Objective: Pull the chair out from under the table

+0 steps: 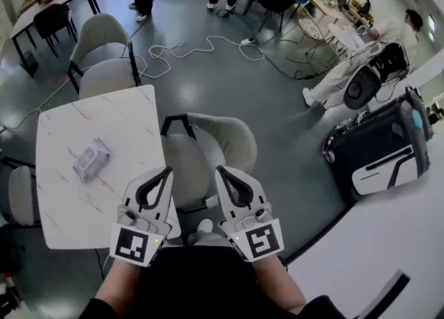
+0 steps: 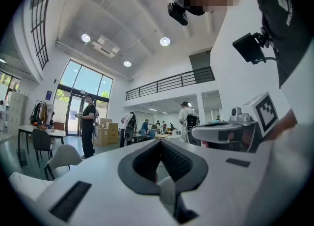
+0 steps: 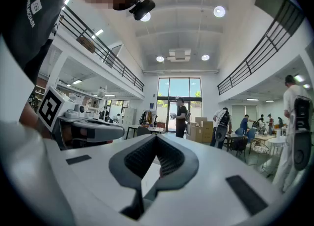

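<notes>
Chair (image 1: 232,141) stands at the right edge of the bench (image 1: 104,113), with its grey seat against that edge and its backrest turned away from it. Above the seat, at that same edge, the left gripper (image 1: 167,171) and the right gripper (image 1: 221,169) are held level, side by side. Each has its jaws pressed together on nothing, and neither touches anything. A wrapped packet (image 1: 91,159) lies on the bench. The grippers cover the near part of the seat, and the chair's legs are hidden. How far the seat reaches under the bench is unclear.
</notes>
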The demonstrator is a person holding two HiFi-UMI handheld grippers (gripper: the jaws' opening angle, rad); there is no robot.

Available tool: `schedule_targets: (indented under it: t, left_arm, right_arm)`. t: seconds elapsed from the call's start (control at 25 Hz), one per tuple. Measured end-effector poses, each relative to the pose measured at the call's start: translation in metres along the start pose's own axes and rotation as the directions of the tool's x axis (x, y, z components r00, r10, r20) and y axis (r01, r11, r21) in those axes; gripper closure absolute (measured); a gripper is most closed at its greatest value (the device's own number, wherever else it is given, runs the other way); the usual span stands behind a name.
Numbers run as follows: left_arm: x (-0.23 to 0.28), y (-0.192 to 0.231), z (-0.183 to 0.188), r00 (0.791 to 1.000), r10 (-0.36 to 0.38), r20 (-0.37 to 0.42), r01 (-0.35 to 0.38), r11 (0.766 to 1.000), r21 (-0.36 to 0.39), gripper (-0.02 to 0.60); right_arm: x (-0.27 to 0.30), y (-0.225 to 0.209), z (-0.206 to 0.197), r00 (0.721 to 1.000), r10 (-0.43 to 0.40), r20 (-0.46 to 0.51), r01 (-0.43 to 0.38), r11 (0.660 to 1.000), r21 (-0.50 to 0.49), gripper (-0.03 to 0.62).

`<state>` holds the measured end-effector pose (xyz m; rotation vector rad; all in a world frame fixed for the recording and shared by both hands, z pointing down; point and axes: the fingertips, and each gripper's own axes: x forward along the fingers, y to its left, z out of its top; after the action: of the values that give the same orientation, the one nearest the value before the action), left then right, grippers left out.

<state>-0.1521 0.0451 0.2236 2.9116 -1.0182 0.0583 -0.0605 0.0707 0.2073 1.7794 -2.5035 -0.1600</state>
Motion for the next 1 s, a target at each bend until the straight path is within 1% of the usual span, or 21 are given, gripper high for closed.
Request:
schedule_targets:
  t: [0.16, 0.36, 0.52, 0.64, 0.76, 0.84, 1.0]
  left_arm:
    - [-0.003, 0.004, -0.006, 1.000, -0.003, -0.007, 0.003, 1.000, -0.001, 0.577]
    - [-0.003, 0.008, -0.008, 1.000, -0.015, -0.006, 0.015, 1.000, -0.001, 0.577]
    - [-0.002, 0.010, -0.014, 0.999, -0.032, -0.021, 0.032, 0.999, -0.002, 0.575]
    - [0.001, 0.006, -0.030, 0.994, -0.093, -0.062, 0.093, 0.996, 0.010, 0.575]
    - [0.005, 0.002, -0.054, 0.982, -0.146, -0.122, 0.151, 0.988, 0.033, 0.572]
    - [0.006, -0.002, -0.070, 0.973, -0.168, -0.159, 0.173, 0.985, 0.016, 0.563]
    - [0.019, -0.016, -0.101, 0.954, -0.188, -0.233, 0.196, 0.981, 0.012, 0.518]
  right_arm:
    - [0.004, 0.002, -0.003, 1.000, -0.005, -0.002, 0.005, 1.000, 0.017, 0.583]
    - [0.010, 0.006, -0.004, 1.000, -0.004, -0.014, 0.004, 1.000, 0.002, 0.583]
    - [0.014, 0.007, -0.009, 0.999, -0.014, -0.032, 0.015, 1.000, 0.014, 0.583]
    - [0.018, -0.004, -0.028, 0.994, -0.035, -0.105, 0.039, 0.999, 0.028, 0.579]
    - [0.022, -0.029, -0.056, 0.977, -0.068, -0.200, 0.082, 0.995, 0.064, 0.553]
    - [0.027, -0.049, -0.076, 0.960, -0.074, -0.271, 0.095, 0.993, 0.064, 0.510]
    - [0.038, -0.093, -0.116, 0.914, -0.081, -0.398, 0.093, 0.996, 0.012, 0.464]
